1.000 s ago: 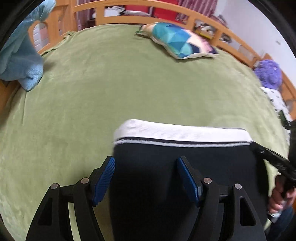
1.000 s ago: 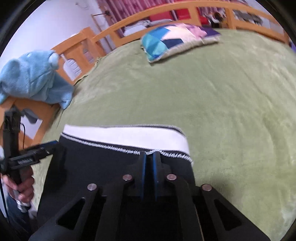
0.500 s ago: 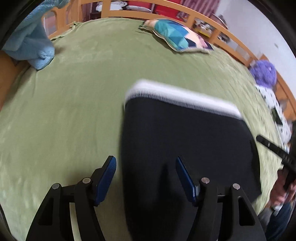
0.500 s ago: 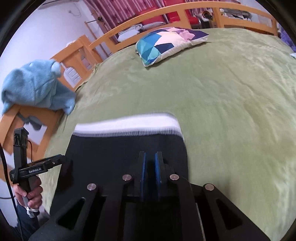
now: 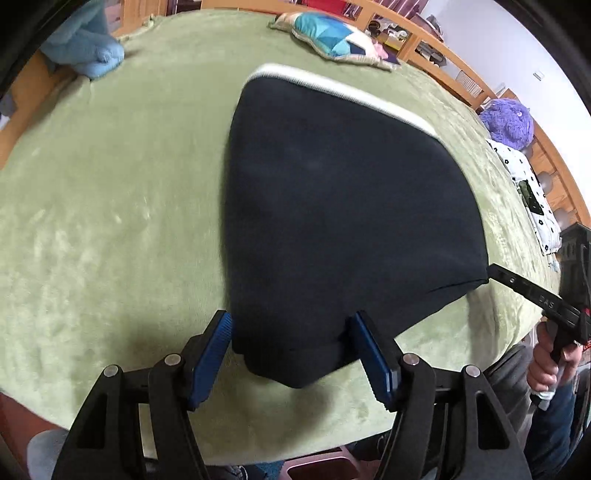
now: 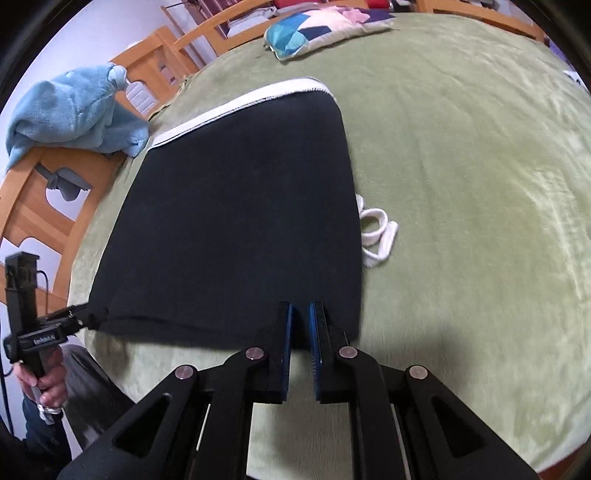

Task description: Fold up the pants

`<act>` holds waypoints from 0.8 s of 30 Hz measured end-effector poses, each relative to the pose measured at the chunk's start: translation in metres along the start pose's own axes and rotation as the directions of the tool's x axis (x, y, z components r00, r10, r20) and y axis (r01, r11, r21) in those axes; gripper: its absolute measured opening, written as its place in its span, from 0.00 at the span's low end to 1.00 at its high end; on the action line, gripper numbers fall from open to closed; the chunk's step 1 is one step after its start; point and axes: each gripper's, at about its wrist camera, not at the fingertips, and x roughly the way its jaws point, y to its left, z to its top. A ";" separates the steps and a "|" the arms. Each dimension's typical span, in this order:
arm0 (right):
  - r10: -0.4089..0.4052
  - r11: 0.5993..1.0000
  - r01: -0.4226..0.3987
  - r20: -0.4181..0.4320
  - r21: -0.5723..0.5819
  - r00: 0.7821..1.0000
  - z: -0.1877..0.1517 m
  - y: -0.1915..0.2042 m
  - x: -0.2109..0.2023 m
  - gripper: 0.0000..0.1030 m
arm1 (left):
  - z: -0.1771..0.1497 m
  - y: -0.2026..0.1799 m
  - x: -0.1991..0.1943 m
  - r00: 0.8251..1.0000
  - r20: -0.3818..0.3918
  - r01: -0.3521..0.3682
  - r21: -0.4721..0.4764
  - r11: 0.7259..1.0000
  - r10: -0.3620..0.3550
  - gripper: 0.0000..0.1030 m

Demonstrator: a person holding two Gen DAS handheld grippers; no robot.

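Dark pants [image 5: 332, 206] with a white waistband [image 5: 351, 92] lie flat on the green blanket [image 5: 110, 221]. My left gripper [image 5: 290, 315] is open and straddles their near left corner; the pads do not press the cloth. In the right wrist view the pants [image 6: 236, 206] stretch away from my right gripper [image 6: 300, 306], whose jaws stand a narrow slit apart over the near hem. A white drawstring [image 6: 376, 236] pokes out at the right edge. Each view shows the other gripper at a near corner: the left gripper [image 6: 79, 315] and the right gripper [image 5: 517, 288].
A patterned pillow [image 6: 325, 29] lies beyond the waistband. A blue plush [image 6: 74, 114] hangs over the wooden bed rail [image 6: 48, 206] on the left. A purple plush [image 5: 509, 118] and a spotted white cloth [image 5: 528, 192] sit on the right. The bed's near edge is just below both grippers.
Both grippers drew back along the pants to their near edge, so the whole panel now shows. The right jaws parted from fully shut to a slit. The drawstring has come into view.
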 end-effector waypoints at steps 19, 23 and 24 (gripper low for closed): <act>-0.232 0.972 0.236 0.282 0.020 0.931 0.026 0.075 -0.163 0.73 | 0.026 -0.116 -0.136 0.940 0.320 -0.154 0.093 0.984 0.117 0.85; -0.259 0.963 0.269 0.341 0.020 0.904 0.009 0.086 -0.180 0.93 | 0.018 -0.129 -0.145 0.939 0.324 -0.159 0.114 0.981 0.115 0.88; -0.259 0.963 0.268 0.341 0.022 0.903 0.003 0.087 -0.183 0.94 | 0.016 -0.131 -0.146 0.937 0.328 -0.165 0.115 0.980 0.119 0.88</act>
